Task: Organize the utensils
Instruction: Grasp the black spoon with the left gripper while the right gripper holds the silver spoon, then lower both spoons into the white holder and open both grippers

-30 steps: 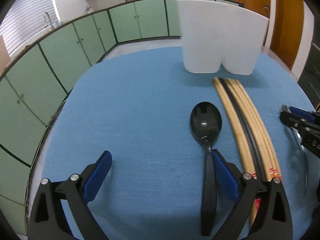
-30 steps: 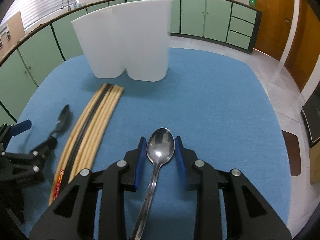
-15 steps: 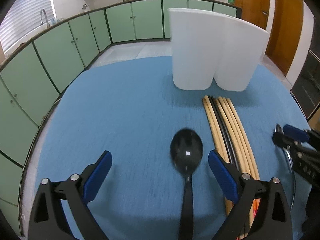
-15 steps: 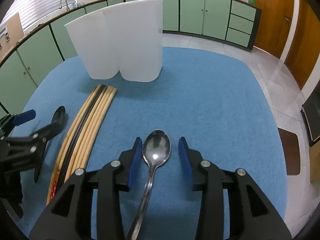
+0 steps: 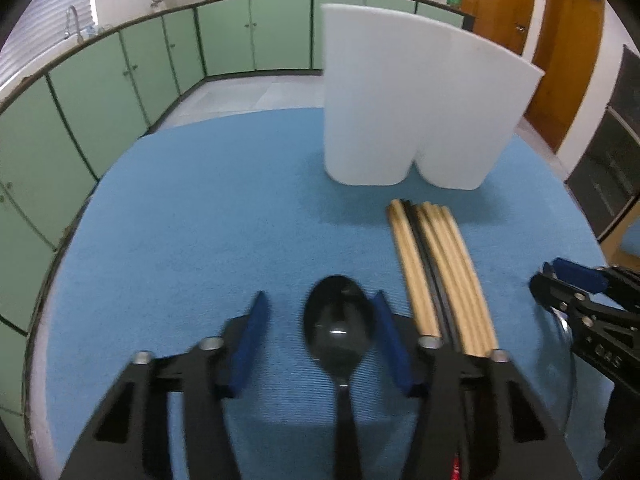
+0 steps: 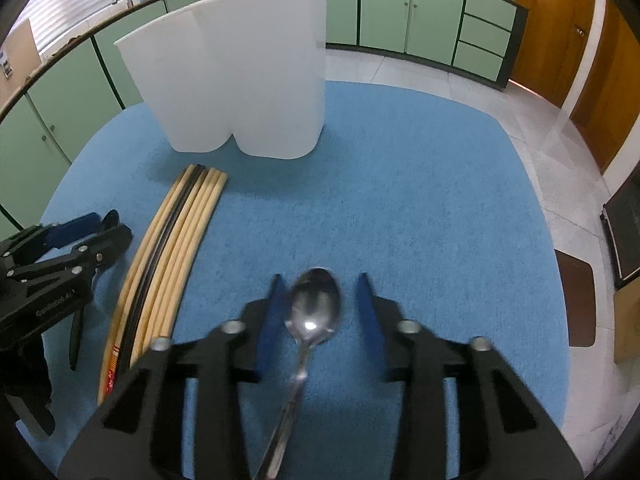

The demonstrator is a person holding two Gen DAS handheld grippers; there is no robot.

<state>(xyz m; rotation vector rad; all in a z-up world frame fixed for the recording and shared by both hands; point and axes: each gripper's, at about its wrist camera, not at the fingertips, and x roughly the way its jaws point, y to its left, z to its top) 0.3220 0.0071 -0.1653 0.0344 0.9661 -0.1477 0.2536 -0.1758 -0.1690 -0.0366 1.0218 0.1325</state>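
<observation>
A black spoon (image 5: 338, 332) lies on the blue mat between the fingers of my left gripper (image 5: 320, 312), whose jaws stand open around its bowl with a gap on each side. A silver spoon (image 6: 314, 308) lies between the fingers of my right gripper (image 6: 318, 294), also open with gaps on both sides. A bundle of wooden and black chopsticks (image 5: 436, 272) lies between the two spoons and shows in the right wrist view too (image 6: 172, 248). A white two-compartment holder (image 5: 416, 100) stands upright at the far side of the mat (image 6: 240, 76).
The blue mat (image 5: 192, 220) covers a round table. Green kitchen cabinets (image 5: 120, 68) curve behind it. Wooden doors (image 6: 560, 32) stand at the right. The other gripper shows at the edge of each view (image 5: 580, 300) (image 6: 60, 264).
My left gripper shifted right to straddle the black spoon and its wide jaws narrowed around the bowl. My right gripper's jaws widened from snug against the silver spoon to clearly apart.
</observation>
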